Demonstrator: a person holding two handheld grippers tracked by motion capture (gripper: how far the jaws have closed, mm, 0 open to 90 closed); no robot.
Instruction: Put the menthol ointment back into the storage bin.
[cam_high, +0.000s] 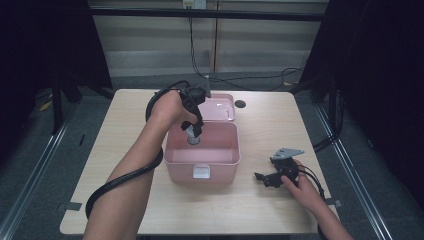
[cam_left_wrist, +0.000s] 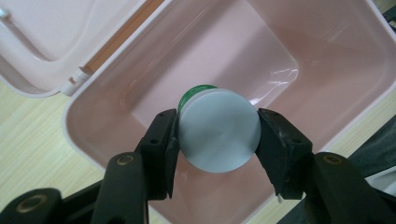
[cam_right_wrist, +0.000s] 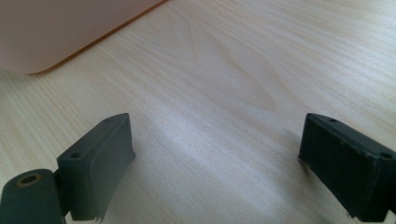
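Here, at the left, the left gripper (cam_high: 194, 129) is held pointing down into the open pink box (cam_high: 176, 159), its jaws clamped on the sides of a small round container (cam_left_wrist: 218, 130) with a pale grey end and a green band behind it; the grip across the widest part seems chosen so that the container can be lowered upright without slipping. The container is carried above the floor of the box, near the back wall, and has not yet been set down. The lid (cam_high: 224, 106) is thrown back behind the box, which leaves the opening free for the descent. Further right, on the bare wood of the bench (cam_high: 260, 125), the right gripper (cam_high: 264, 177) is rested just beside the box, its jaws apart with nothing between them, apparently parked out of the way while the other hand works
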